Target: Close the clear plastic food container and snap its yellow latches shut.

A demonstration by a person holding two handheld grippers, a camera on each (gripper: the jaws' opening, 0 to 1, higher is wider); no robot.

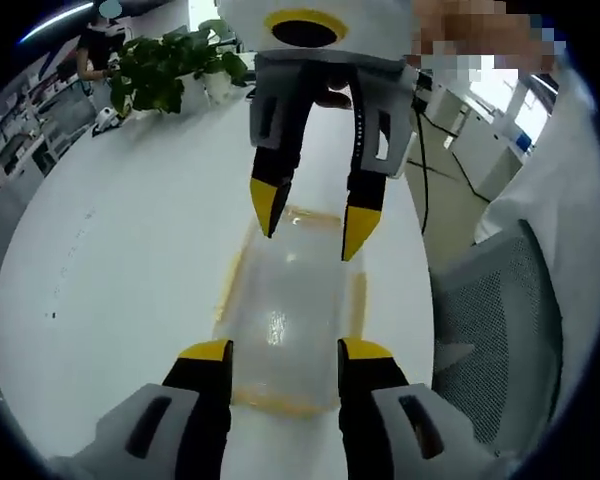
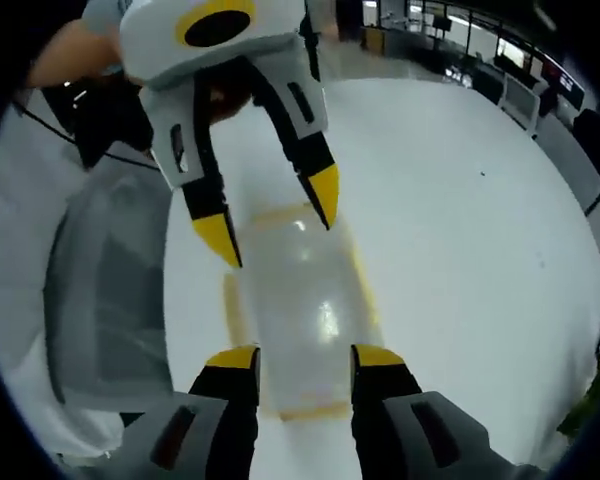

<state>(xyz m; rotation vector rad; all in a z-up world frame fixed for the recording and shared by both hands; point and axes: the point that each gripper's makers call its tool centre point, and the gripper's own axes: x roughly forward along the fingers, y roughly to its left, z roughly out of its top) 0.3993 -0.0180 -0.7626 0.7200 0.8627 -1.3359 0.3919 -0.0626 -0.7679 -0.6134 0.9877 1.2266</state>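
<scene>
L gripper (image 1: 285, 350) jaws apart, R gripper (image 2: 305, 360) likewise — facing each other

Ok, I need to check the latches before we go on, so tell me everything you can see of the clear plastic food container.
The clear plastic food container is a long, rounded rectangular box of see-through plastic with its lid on, lying flat on the white table. Yellow latches run along all four edges; whether they are snapped shut I cannot tell. Light glints off the lid. The left gripper and right gripper, both open, straddle its opposite short ends, tips close to the end latches; contact is unclear.
</scene>
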